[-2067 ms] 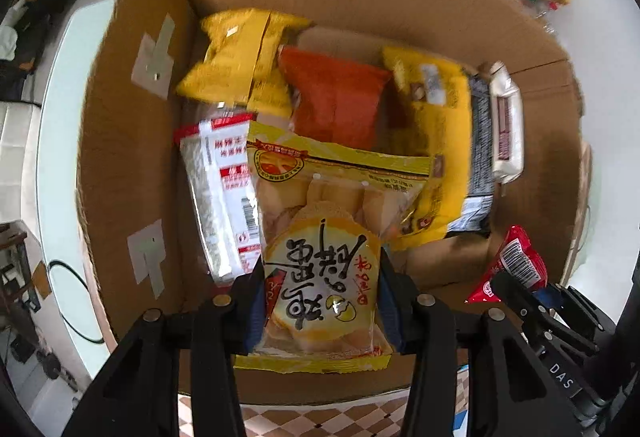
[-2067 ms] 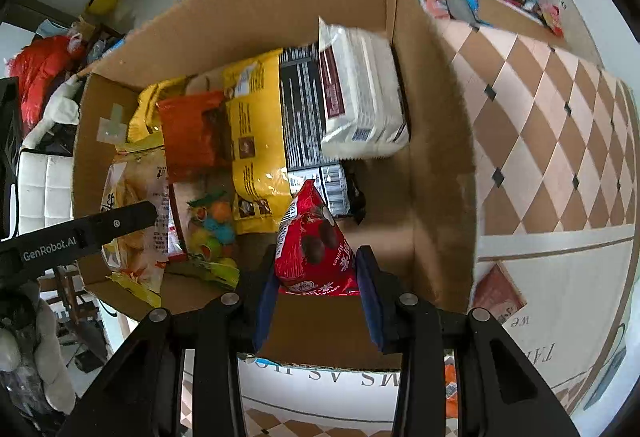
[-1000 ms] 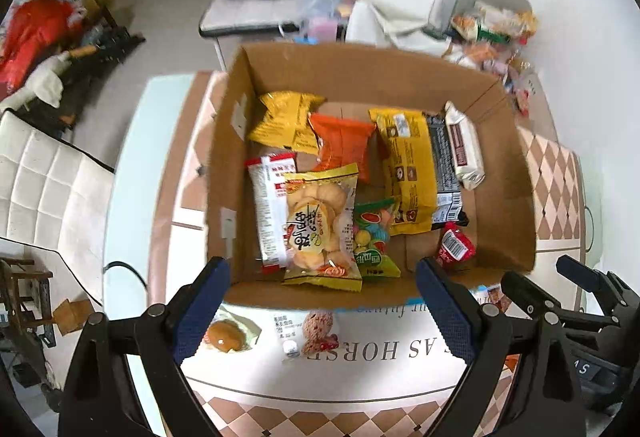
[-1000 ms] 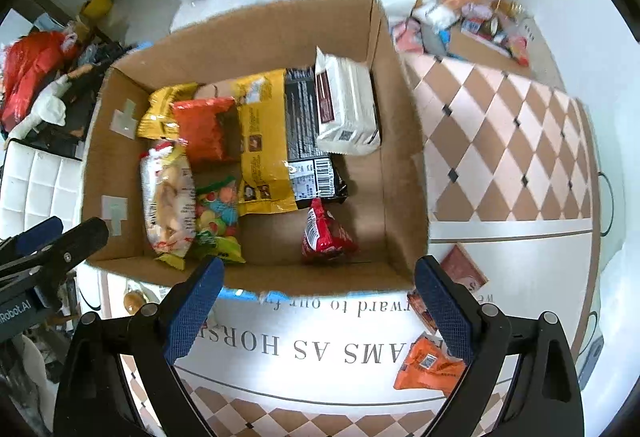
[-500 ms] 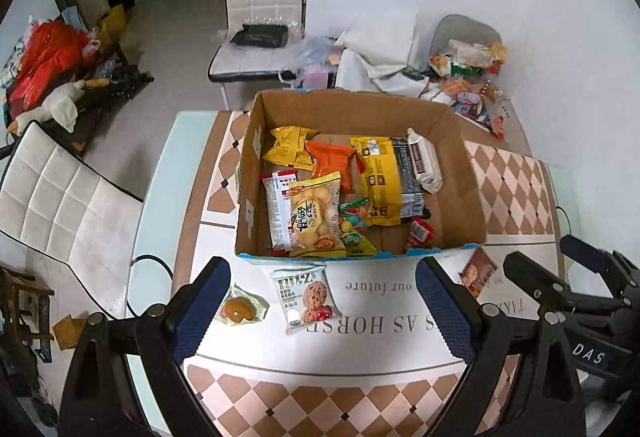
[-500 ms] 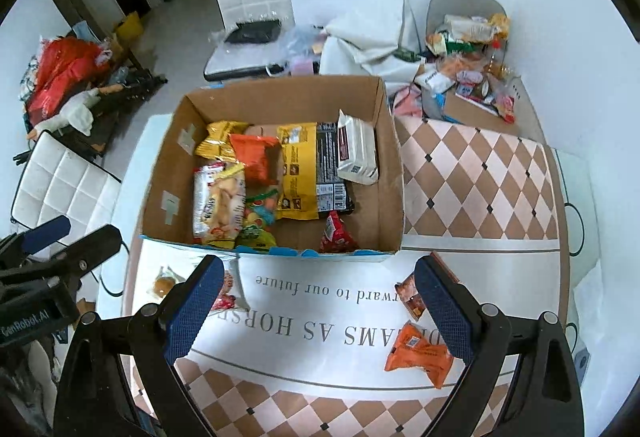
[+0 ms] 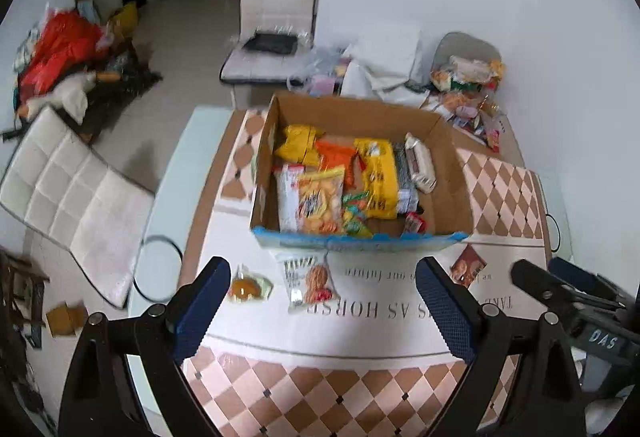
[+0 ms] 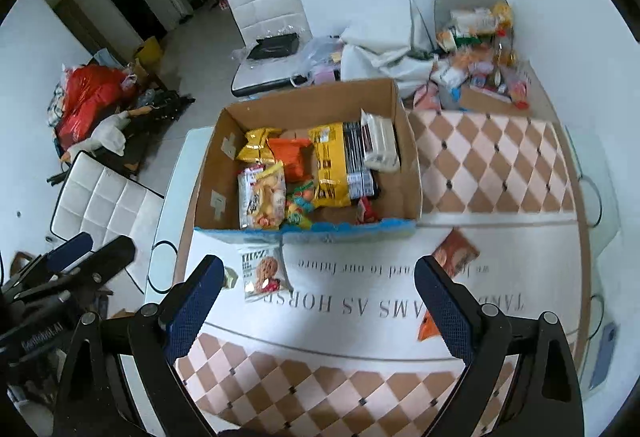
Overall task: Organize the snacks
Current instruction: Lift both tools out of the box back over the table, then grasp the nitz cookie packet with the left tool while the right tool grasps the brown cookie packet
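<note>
A cardboard box [image 7: 456,189] [image 8: 408,161] stands on the table and holds several snack packs. In it lie the yellow bun pack [image 7: 318,203] and the small red pack [image 7: 414,223] [image 8: 365,213]. My left gripper [image 7: 322,307] is open and empty, high above the table in front of the box. My right gripper [image 8: 318,299] is open and empty too, at a similar height. On the cloth before the box lie a cookie pack [image 7: 306,281] [image 8: 262,273], a small round cake pack [image 7: 246,289], a brown pack [image 7: 466,267] [image 8: 456,253] and an orange pack [image 8: 428,327].
The table carries a diamond-patterned cloth with a white lettered band [image 7: 360,305]. A pile of other snacks [image 8: 480,77] sits at the far right end. White chairs [image 7: 72,197] stand to the left and behind. A phone [image 8: 604,353] lies at the right edge.
Both grippers let go of their packs in the box, opened wide and drew back and up. The box now looks small and the packs on the cloth have come into view.
</note>
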{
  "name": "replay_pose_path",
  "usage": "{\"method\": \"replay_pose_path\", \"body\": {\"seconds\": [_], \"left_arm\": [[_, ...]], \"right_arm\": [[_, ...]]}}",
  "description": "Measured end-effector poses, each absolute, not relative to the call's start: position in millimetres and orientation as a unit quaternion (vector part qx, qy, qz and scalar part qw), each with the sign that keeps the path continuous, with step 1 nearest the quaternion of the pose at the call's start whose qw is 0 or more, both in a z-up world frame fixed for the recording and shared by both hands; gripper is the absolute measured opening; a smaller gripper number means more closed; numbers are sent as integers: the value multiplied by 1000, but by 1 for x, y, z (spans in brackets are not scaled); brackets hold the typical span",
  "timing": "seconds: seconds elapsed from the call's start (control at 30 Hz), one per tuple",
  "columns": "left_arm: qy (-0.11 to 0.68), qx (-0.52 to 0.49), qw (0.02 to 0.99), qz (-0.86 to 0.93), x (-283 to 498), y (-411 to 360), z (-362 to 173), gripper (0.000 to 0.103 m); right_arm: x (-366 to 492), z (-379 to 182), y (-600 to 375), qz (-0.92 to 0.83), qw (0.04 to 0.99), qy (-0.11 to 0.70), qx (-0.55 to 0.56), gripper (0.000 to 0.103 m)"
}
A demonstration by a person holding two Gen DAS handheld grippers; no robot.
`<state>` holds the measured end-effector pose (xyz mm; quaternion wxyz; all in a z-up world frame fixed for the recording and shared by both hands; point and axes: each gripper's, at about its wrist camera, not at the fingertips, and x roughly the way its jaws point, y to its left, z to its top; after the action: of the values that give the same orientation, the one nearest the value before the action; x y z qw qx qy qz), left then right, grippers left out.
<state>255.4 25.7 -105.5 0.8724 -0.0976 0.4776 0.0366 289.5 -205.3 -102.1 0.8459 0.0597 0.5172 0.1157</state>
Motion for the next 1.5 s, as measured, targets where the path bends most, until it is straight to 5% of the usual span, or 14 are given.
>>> {"method": "replay_pose_path", "body": {"seconds": [0.7,0.77,0.87,1.13,1.37,1.5], "left_arm": [[639,-160,749,68,326,32,-295,95],[648,-156,743,68,334,29,-307,95],[655,-153,736,70,342,27,-319,95],[670,-164,721,72,350,32,-346,95],[677,-171,713,65,364,34,-369,95],[663,-140,732,66,367,28,-369,72]], "right_arm": [[368,-323,-380,-99,714,611,329,98],[383,-344,-384,-115,708,617,323,98],[398,-364,-382,-125,699,629,318,78],[426,-368,-345,-111,725,645,214,56],[403,-372,-308,-66,717,677,152,55],[397,-373,-290,-52,719,683,122,55]]}}
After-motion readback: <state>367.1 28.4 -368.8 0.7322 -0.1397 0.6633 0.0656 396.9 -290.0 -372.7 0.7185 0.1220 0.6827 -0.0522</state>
